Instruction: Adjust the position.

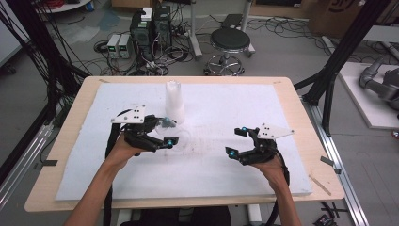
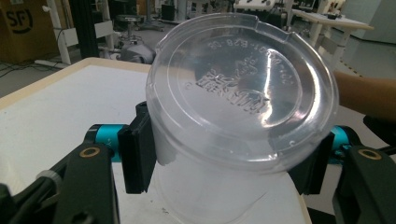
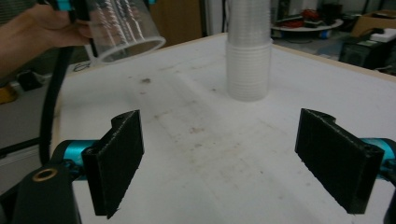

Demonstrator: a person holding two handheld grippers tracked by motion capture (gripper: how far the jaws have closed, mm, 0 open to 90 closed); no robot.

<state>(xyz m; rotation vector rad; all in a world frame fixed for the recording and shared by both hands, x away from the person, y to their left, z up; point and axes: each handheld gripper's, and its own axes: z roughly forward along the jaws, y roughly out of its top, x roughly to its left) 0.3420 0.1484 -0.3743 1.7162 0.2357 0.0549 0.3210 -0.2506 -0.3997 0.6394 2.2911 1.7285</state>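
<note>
Left claw (image 1: 165, 133) clamped on clear plastic cup (image 2: 240, 116), jaws pressing cup's opposite sides; cup held above surface (image 1: 226, 103), tilted, embossed base toward left gripper camera, open mouth seen in right gripper view. Stack of clear cups (image 1: 174, 102) upright on white surface, just beyond left claw, left of centre. Right claw (image 1: 237, 141) at right near side, well apart from stack; jaws wide apart, nothing between them. Black stool (image 1: 229, 42) on floor beyond far edge.
</note>
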